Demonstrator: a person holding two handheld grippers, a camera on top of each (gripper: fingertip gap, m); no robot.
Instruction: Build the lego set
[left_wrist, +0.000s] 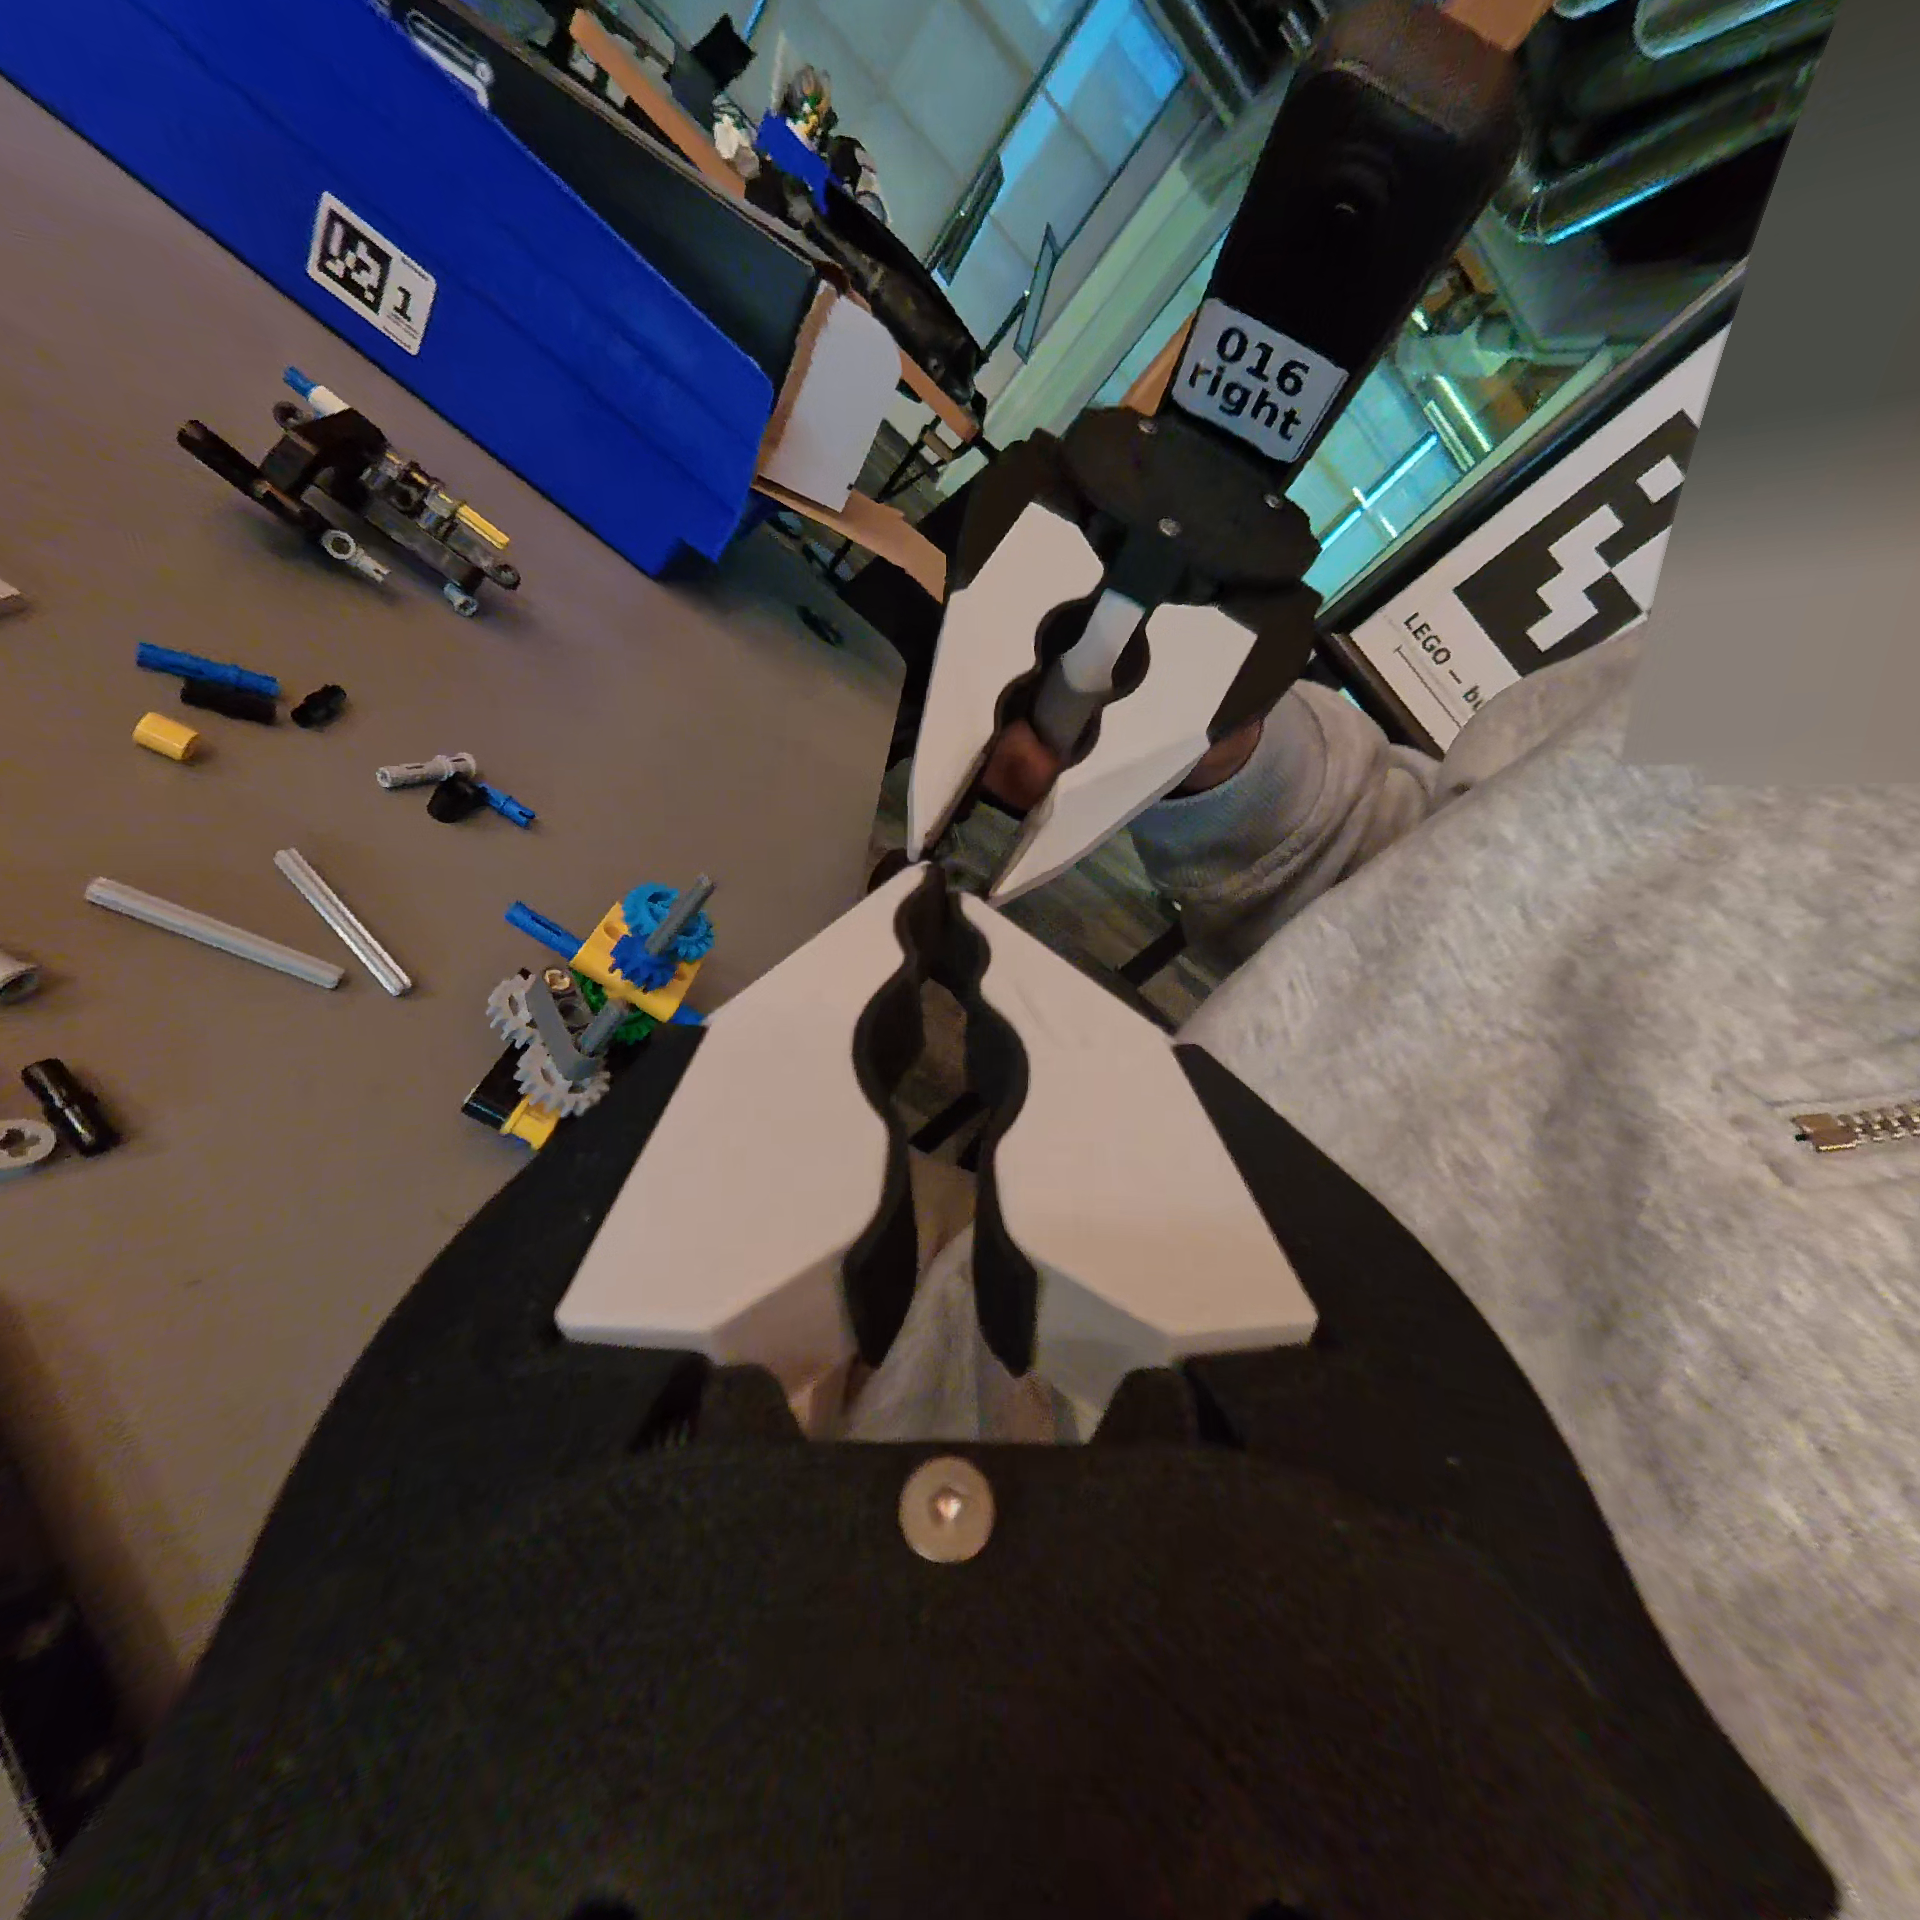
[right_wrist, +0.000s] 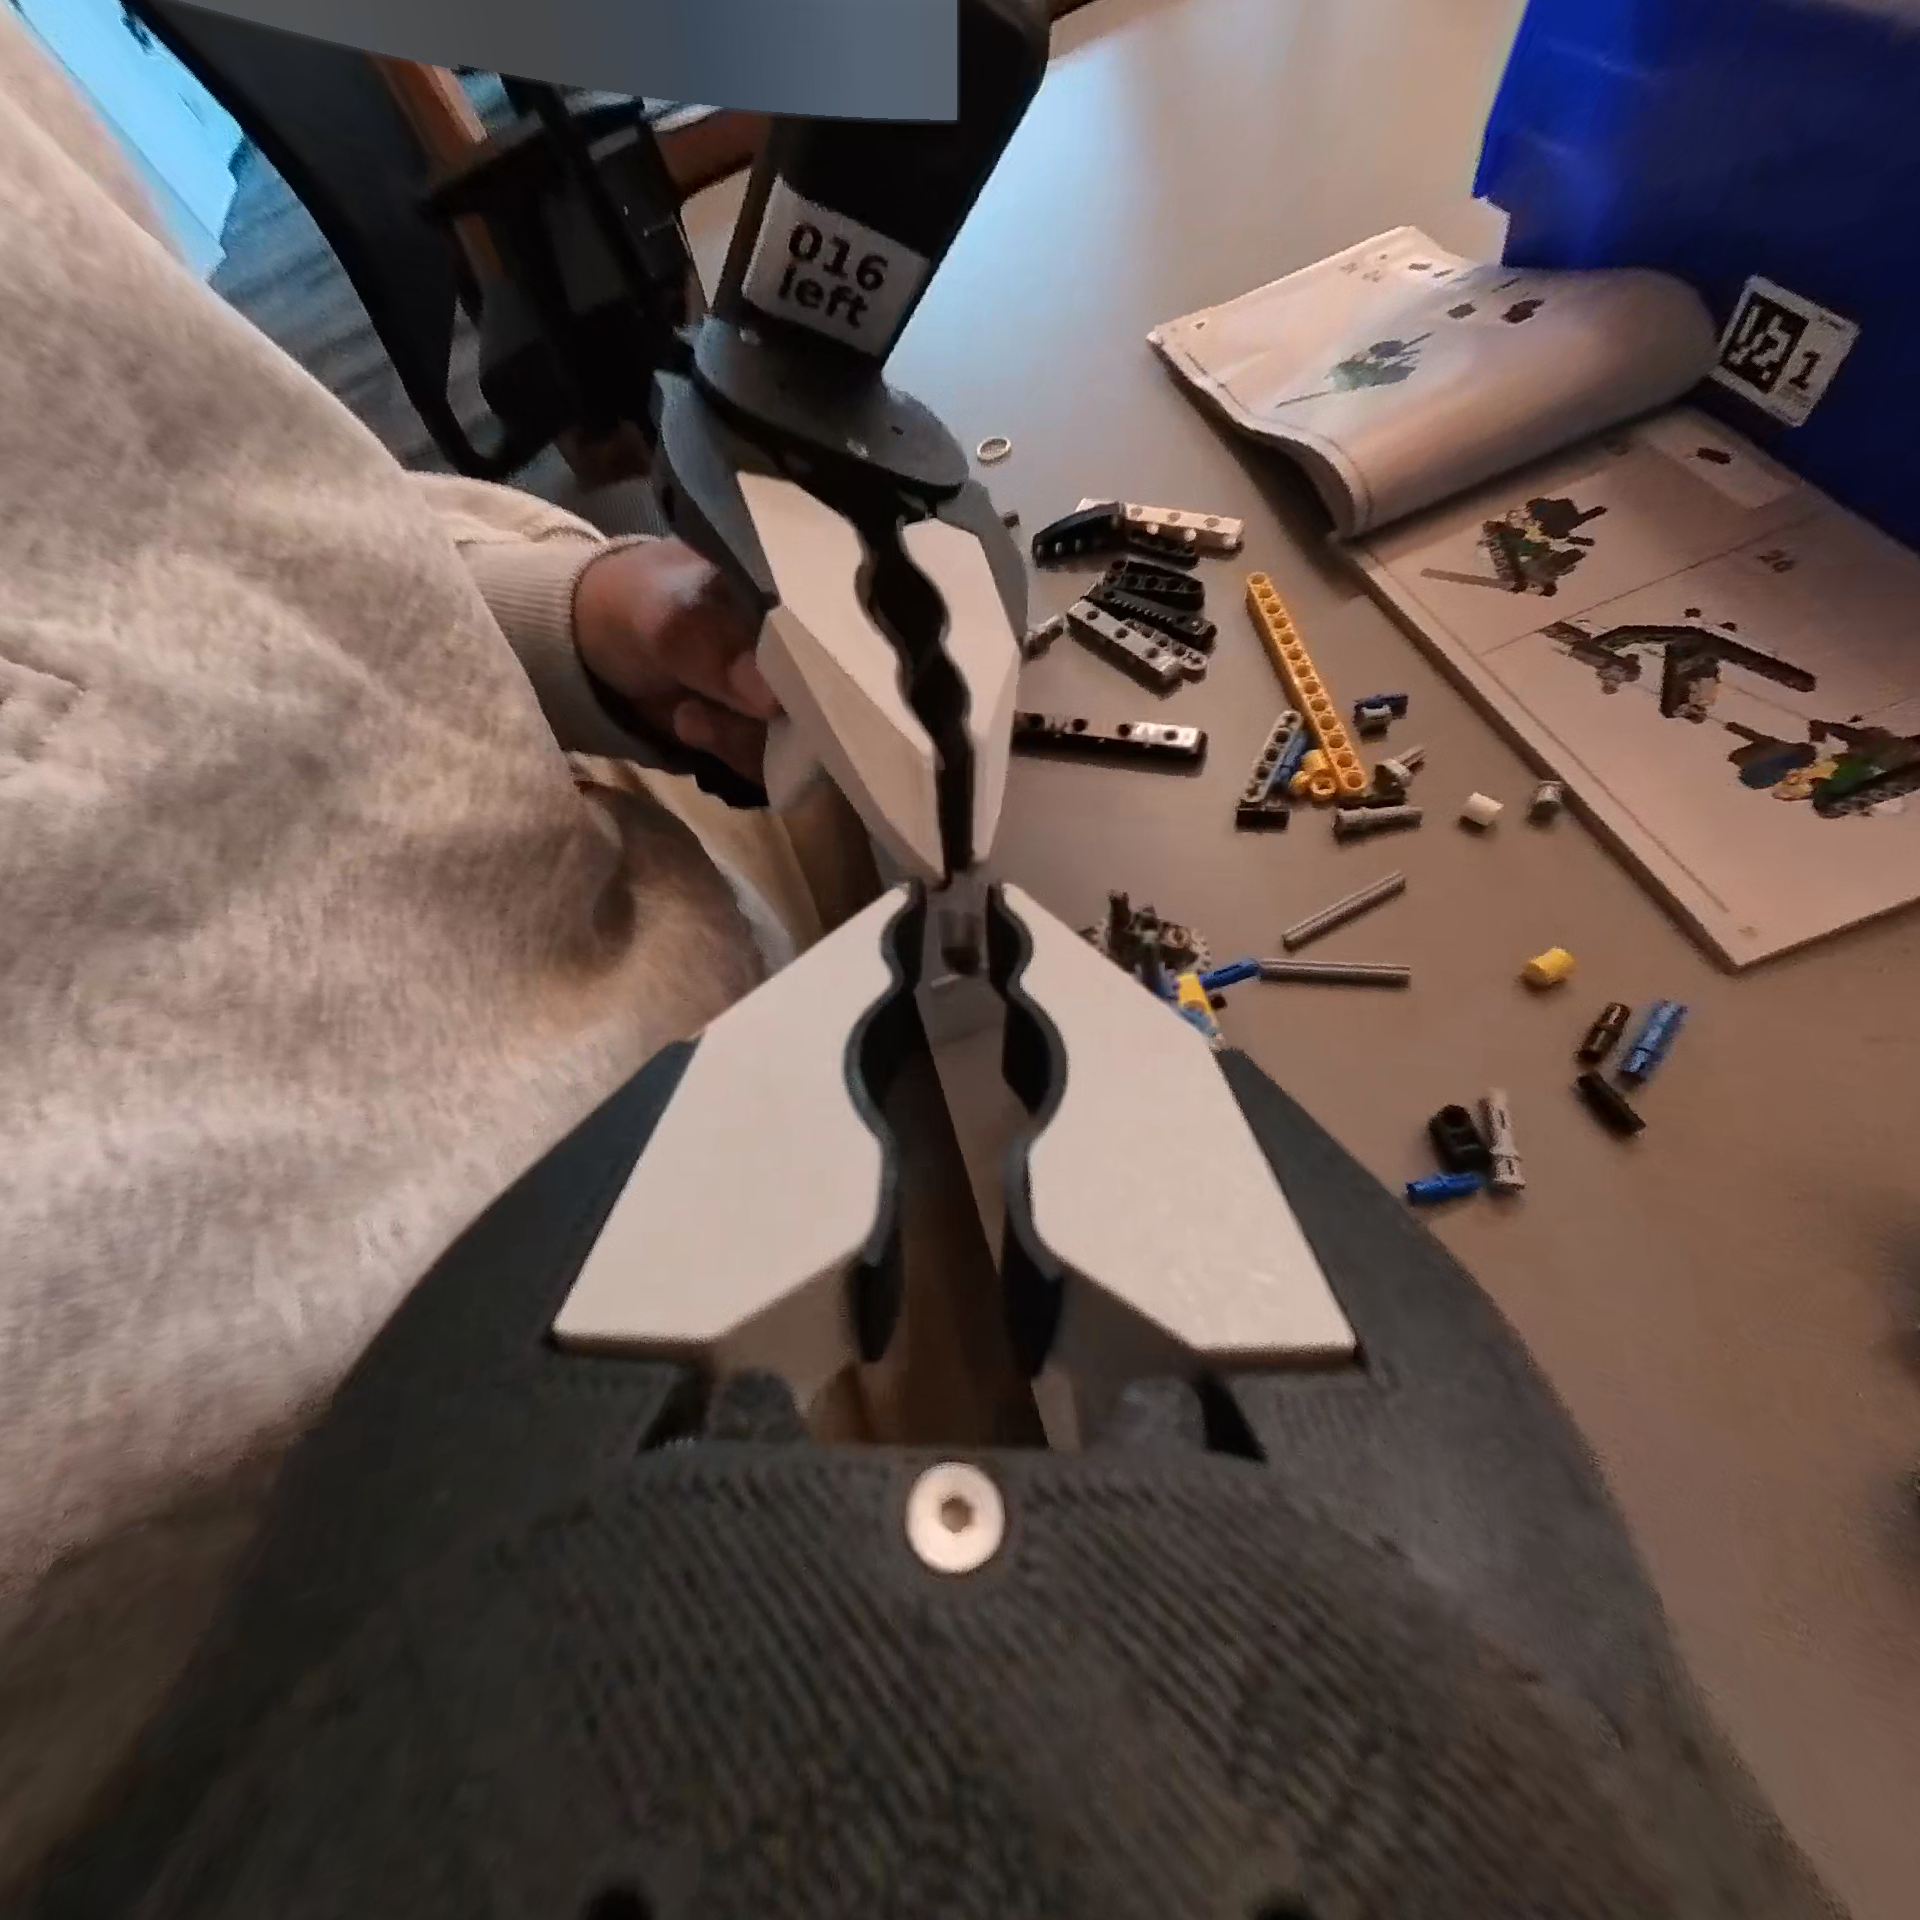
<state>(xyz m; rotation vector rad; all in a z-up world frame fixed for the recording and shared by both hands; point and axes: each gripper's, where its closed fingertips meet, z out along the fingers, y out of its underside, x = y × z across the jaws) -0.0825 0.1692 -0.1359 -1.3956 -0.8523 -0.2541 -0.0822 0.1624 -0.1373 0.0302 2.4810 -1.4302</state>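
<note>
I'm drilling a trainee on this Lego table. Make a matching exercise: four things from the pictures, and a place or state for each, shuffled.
1. long yellow holed beam
2. open paper instruction booklet
3. blue plastic bin
4. yellow block with blue gears

A. lies flat, pages spread
B. stands at the table's far edge
C. lies among black beams
D. stands beside two grey axles

Pairs: 1-C, 2-A, 3-B, 4-D

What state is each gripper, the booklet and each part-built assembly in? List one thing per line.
left gripper, shut, tips together.
right gripper, shut on small grey piece.
instruction booklet, open, flat on table.
gear assembly, partly built, standing on table.
black assembly, partly built, lying on table.
</note>
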